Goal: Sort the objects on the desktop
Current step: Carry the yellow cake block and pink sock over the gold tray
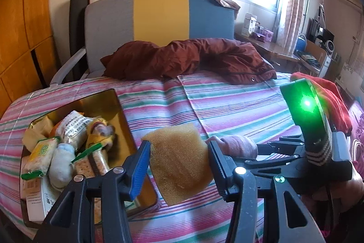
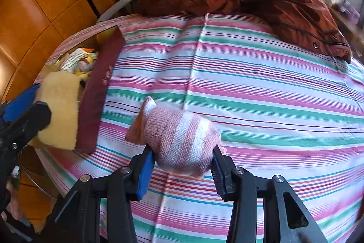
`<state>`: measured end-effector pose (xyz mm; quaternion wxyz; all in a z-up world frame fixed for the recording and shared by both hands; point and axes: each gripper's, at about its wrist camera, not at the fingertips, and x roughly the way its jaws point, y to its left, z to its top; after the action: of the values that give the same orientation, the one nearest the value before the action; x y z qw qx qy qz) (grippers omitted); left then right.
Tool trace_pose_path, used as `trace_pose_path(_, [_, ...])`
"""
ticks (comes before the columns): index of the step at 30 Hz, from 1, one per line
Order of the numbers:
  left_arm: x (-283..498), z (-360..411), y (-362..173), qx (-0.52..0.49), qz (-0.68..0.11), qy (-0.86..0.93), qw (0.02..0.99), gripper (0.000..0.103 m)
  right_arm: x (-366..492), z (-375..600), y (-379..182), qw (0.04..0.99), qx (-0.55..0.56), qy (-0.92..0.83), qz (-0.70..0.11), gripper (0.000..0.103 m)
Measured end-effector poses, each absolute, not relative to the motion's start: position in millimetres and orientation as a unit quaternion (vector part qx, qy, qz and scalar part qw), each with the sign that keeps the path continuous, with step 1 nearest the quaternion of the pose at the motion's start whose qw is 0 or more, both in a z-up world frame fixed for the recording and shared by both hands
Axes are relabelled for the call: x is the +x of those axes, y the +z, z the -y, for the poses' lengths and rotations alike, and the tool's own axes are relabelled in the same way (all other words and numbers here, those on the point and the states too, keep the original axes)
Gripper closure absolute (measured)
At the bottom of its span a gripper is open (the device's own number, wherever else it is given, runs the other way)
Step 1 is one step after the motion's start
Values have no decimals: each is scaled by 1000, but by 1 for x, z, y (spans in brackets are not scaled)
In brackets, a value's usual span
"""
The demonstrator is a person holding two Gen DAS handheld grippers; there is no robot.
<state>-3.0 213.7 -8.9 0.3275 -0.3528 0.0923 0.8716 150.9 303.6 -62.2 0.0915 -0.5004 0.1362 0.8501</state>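
The left claw [image 1: 178, 163] grasps a tan porous foam sponge [image 1: 179, 158] just beside the gold-lined maroon box [image 1: 127, 120] of snacks; its gold script is unreadable. The right claw [image 2: 182, 165] clenches a pink-and-white striped knitted sock [image 2: 179, 140] above the striped bed sheet [image 2: 261, 88], near that box.

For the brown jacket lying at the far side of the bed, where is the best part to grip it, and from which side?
Probably grip the brown jacket at its near corner by the metal eyelet, coming from the near side. That edge lies flat and free on the striped sheet, while the rest is bunched against the chair.
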Motion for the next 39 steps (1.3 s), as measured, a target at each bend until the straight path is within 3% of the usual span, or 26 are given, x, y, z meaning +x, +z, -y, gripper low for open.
trace_pose_path(39, [-32,-126,-17,-372,-41,895,244,52,120,-224,-41,4,-465,875,-138,57])
